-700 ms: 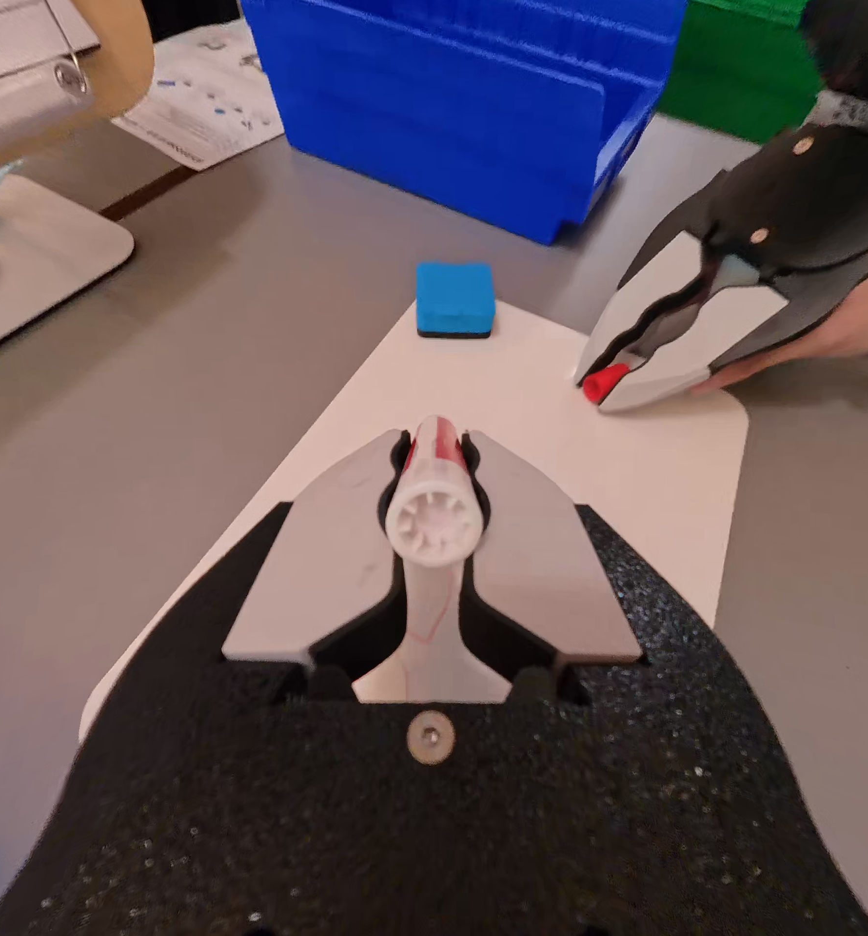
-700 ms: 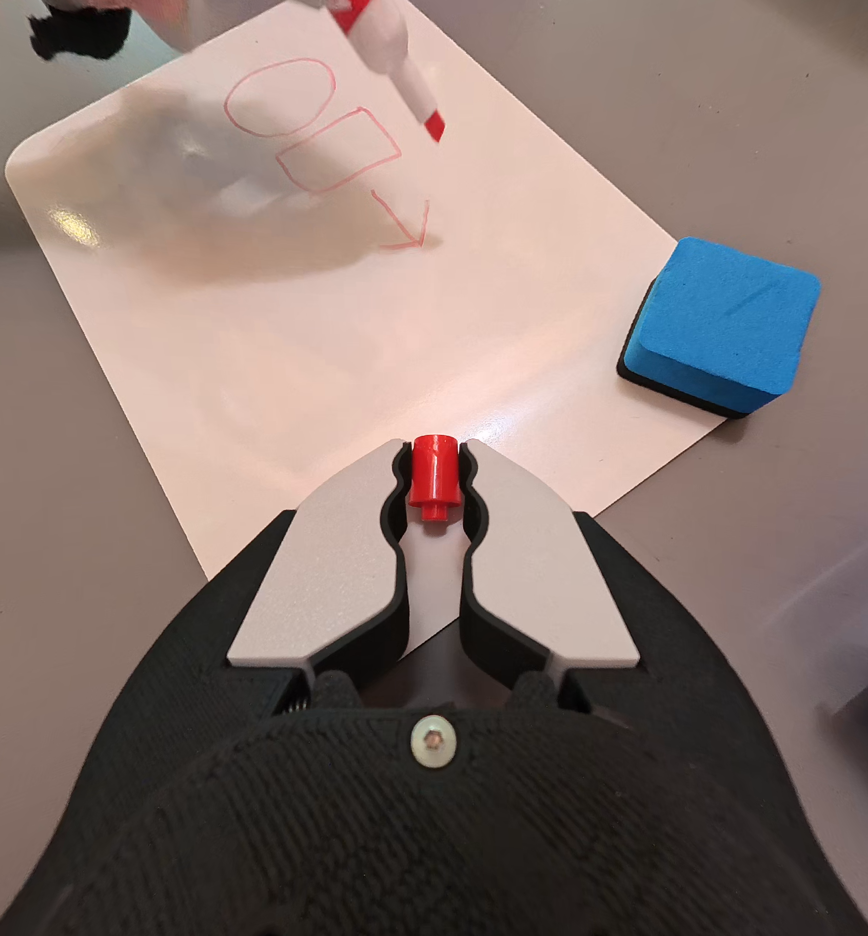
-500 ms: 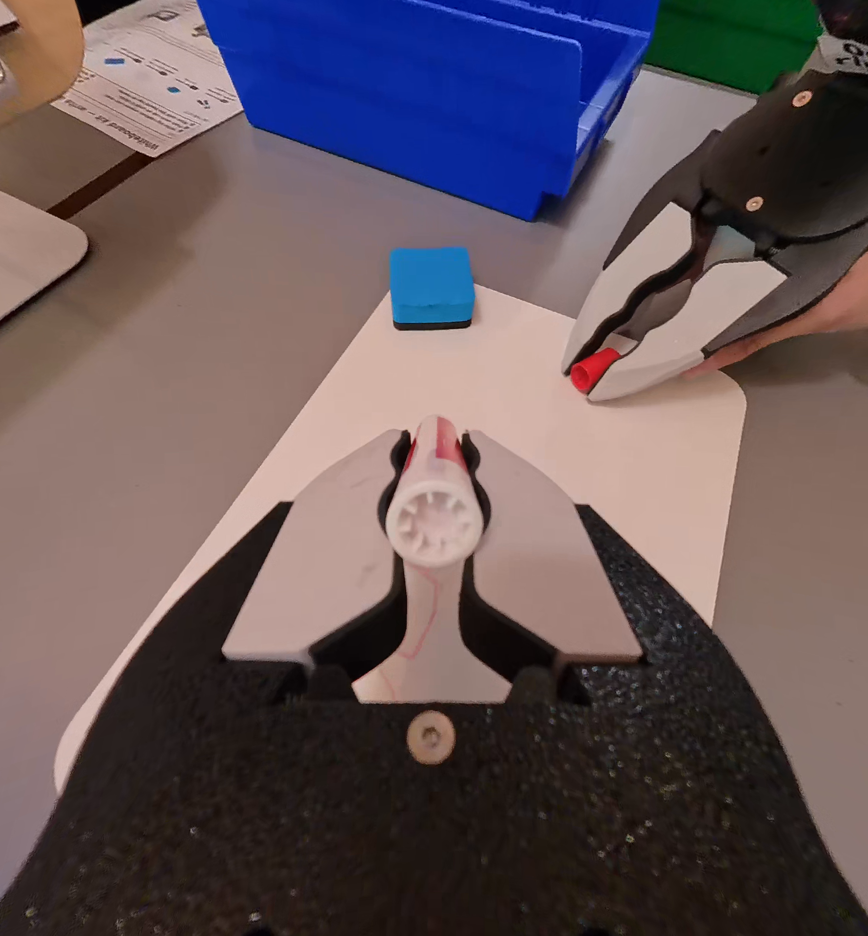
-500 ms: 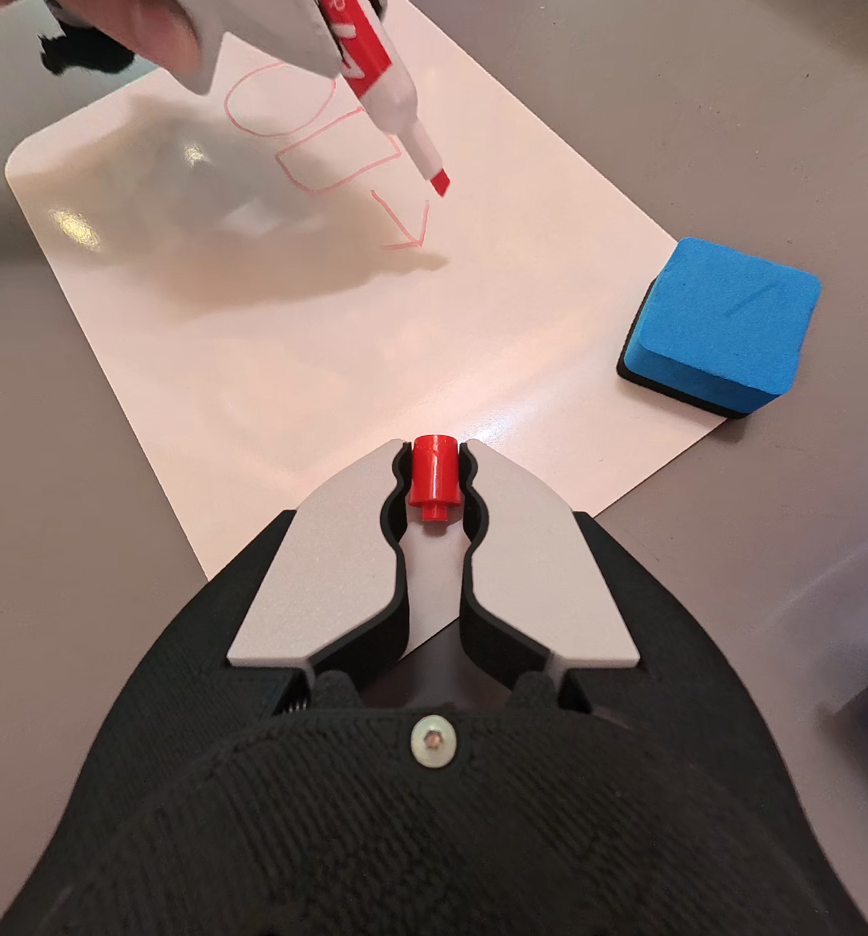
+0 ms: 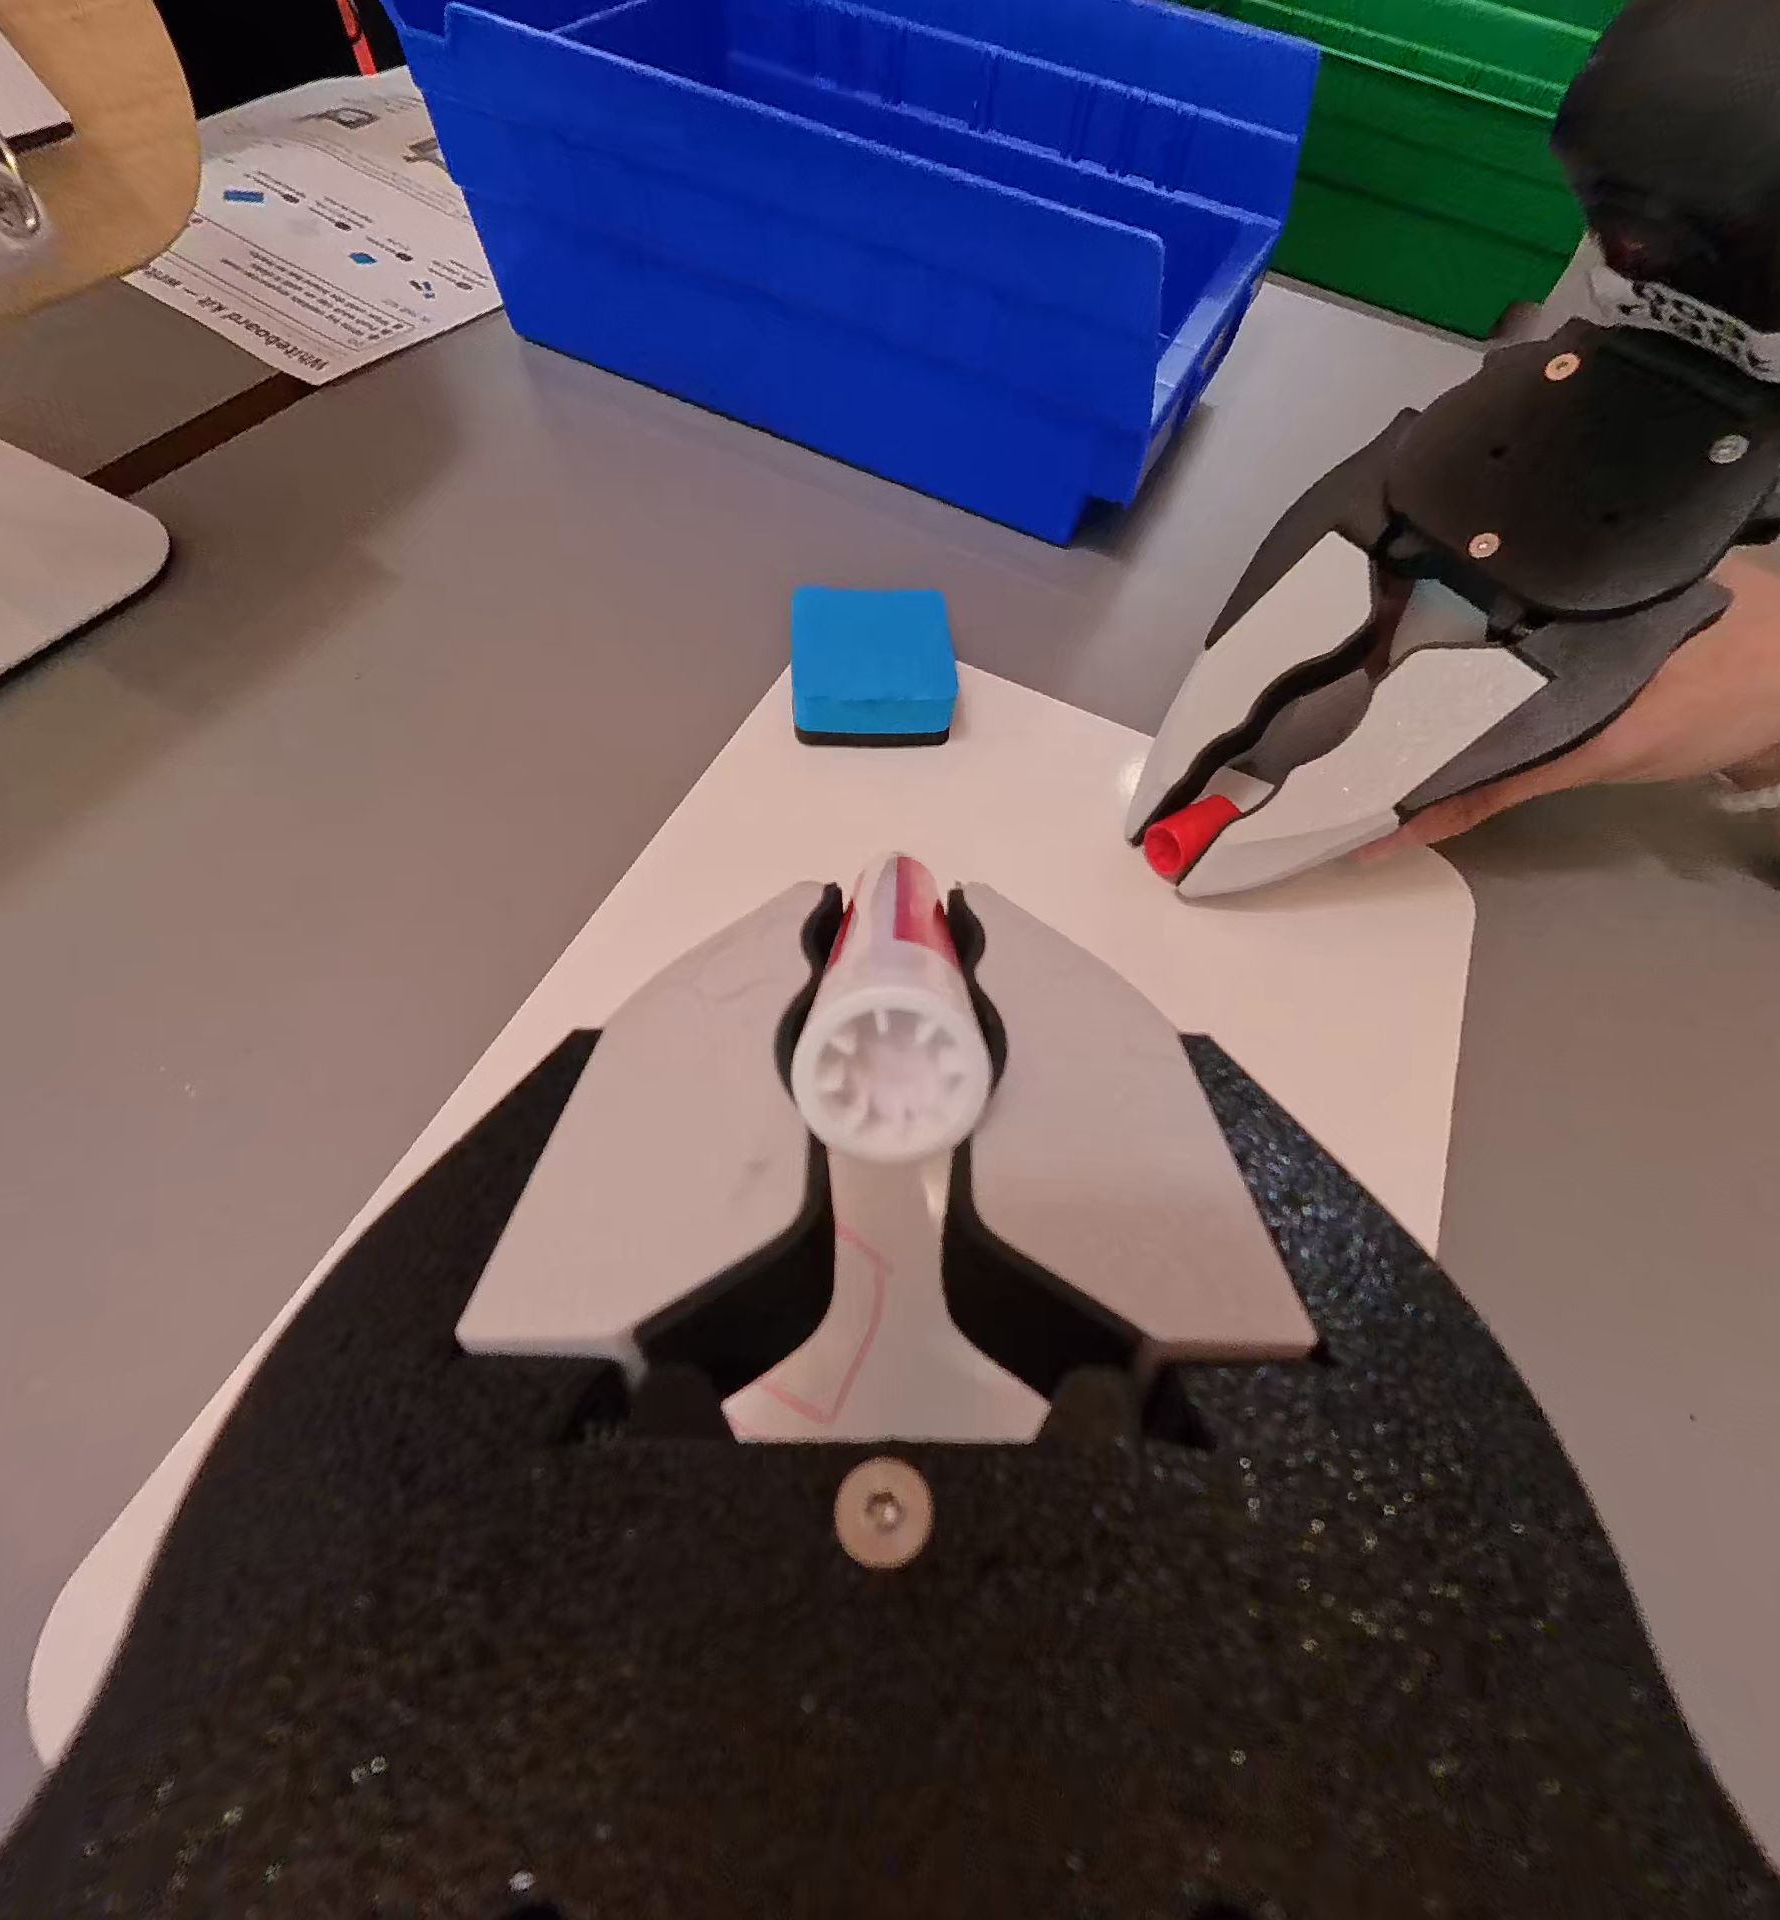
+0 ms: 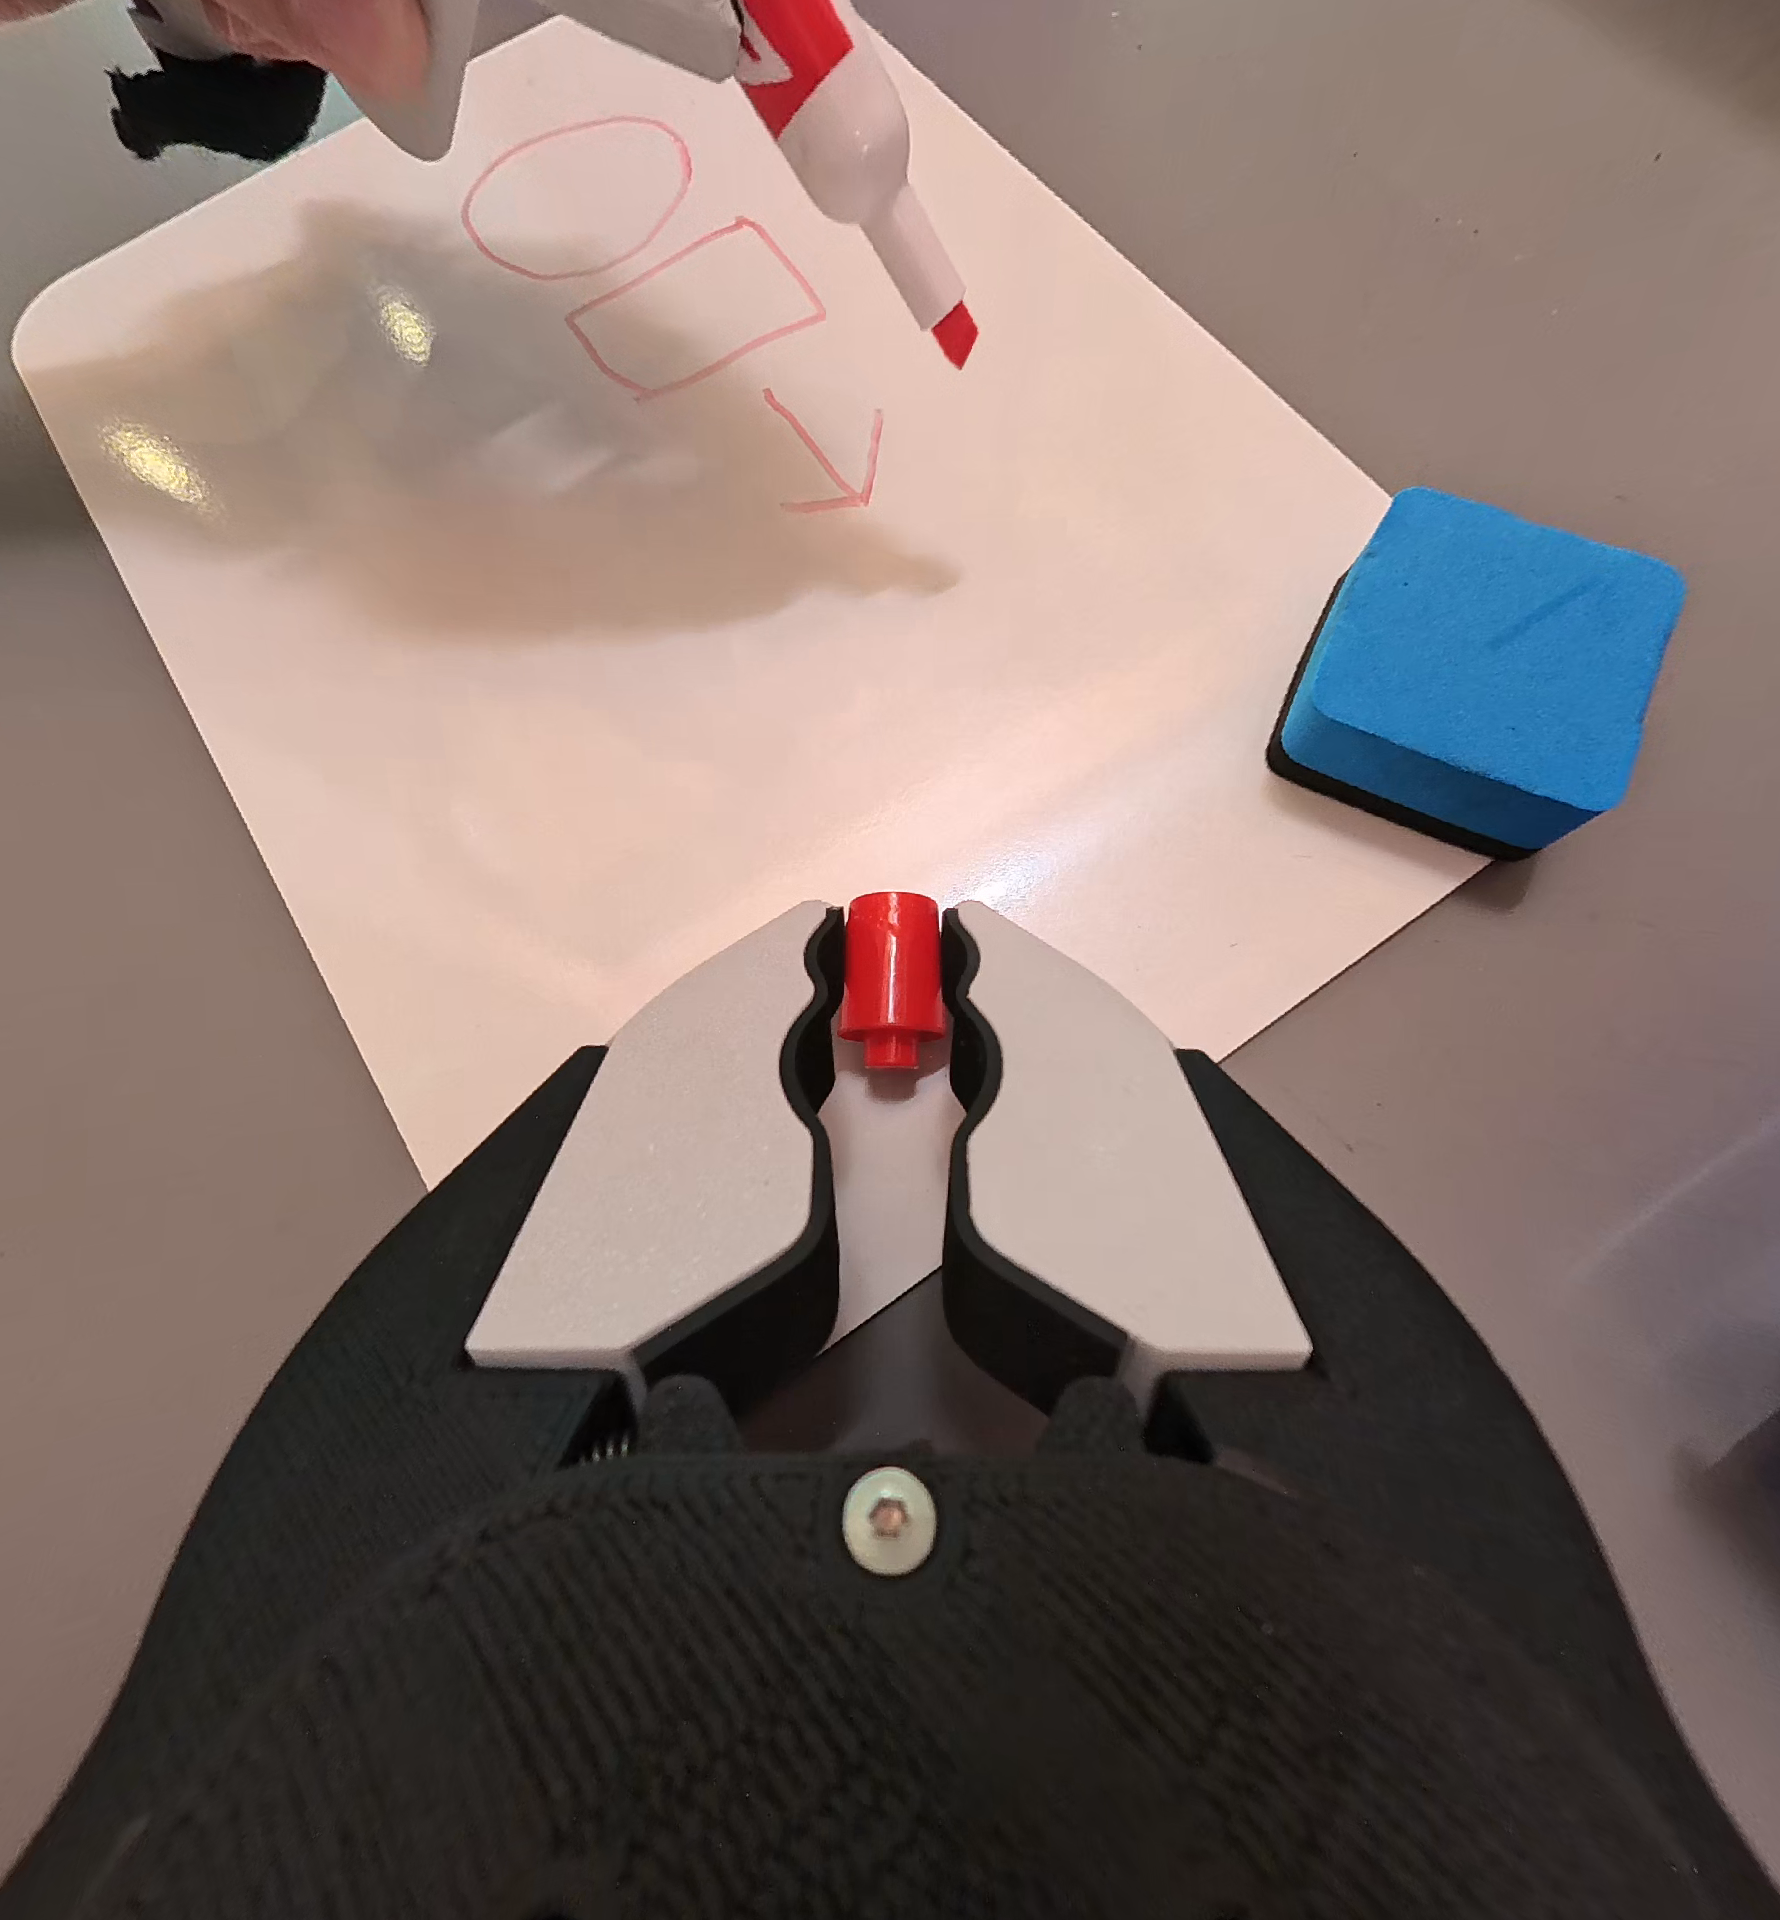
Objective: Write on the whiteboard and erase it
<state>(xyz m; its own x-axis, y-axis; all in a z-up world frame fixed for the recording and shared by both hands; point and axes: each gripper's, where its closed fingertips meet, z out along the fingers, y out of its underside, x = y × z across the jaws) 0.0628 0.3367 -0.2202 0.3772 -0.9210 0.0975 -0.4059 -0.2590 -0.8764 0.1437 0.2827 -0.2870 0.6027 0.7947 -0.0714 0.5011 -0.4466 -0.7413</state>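
Left gripper (image 5: 891, 914) clamps marker (image 6: 844, 156), tip hidden from its camera; right gripper (image 6: 891, 920) pinches cap (image 6: 888, 982).

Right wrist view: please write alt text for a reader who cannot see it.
The right gripper is shut on a red cap above a whiteboard. Farther off, a red marker hangs tip-down over red drawn shapes. A blue eraser sits at the board's right corner.
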